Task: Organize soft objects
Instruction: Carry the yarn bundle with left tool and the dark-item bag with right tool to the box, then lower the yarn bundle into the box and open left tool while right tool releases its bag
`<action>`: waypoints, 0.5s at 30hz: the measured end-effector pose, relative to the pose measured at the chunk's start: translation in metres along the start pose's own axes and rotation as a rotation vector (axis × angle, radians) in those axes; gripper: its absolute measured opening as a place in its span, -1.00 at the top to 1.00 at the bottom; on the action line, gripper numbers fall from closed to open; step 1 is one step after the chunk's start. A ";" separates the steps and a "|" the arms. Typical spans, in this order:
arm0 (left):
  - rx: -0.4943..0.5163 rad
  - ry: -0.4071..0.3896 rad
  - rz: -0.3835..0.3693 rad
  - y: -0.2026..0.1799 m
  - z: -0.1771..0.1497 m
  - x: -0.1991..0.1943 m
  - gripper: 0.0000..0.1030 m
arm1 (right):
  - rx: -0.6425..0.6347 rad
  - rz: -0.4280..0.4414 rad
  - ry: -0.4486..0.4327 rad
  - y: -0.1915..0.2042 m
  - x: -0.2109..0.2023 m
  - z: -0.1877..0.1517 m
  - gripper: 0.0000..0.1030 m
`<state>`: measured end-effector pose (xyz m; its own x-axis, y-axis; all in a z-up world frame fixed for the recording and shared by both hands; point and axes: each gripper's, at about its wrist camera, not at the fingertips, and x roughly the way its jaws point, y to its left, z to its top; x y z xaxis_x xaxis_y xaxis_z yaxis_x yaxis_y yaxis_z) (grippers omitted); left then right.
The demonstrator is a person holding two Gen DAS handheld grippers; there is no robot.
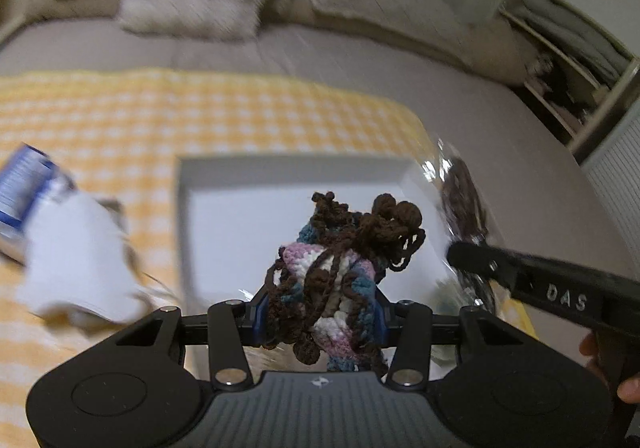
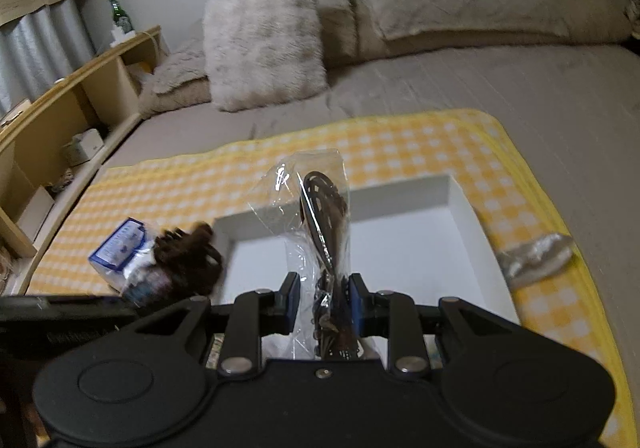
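Observation:
My left gripper (image 1: 318, 314) is shut on a crocheted yarn piece (image 1: 340, 268), brown, pink, white and teal, held above the white box (image 1: 192, 184). My right gripper (image 2: 324, 298) is shut on a clear plastic bag (image 2: 316, 208) with a dark brown item inside, held upright over the same white box (image 2: 460, 200). The right gripper and its bag (image 1: 460, 200) show at the right of the left wrist view. The left gripper's yarn piece (image 2: 188, 260) shows blurred at the left of the right wrist view.
The box sits on a yellow checked blanket (image 2: 400, 144) on a grey bed. A blue-and-white packet (image 2: 120, 248) lies left of the box, a silvery wrapper (image 2: 536, 258) right of it. Fluffy pillows (image 2: 264, 40) lie at the head. Shelves (image 2: 60, 120) stand beside the bed.

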<state>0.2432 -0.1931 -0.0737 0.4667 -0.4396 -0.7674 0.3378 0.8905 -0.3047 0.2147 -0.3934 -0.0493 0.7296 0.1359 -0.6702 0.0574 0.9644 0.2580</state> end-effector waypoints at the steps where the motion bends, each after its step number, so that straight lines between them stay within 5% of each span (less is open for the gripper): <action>1: -0.001 0.017 -0.013 -0.004 -0.003 0.007 0.05 | 0.007 -0.005 0.007 -0.005 0.001 -0.001 0.48; 7: -0.129 0.135 -0.058 -0.008 -0.020 0.055 0.05 | 0.041 -0.031 0.060 -0.028 0.011 -0.008 0.48; 15: -0.246 0.146 0.067 0.012 -0.033 0.076 0.03 | 0.055 -0.007 0.155 -0.037 0.033 -0.020 0.46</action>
<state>0.2557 -0.2117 -0.1540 0.3525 -0.3736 -0.8580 0.0934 0.9263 -0.3650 0.2234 -0.4201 -0.0953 0.6155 0.1670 -0.7702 0.1022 0.9521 0.2882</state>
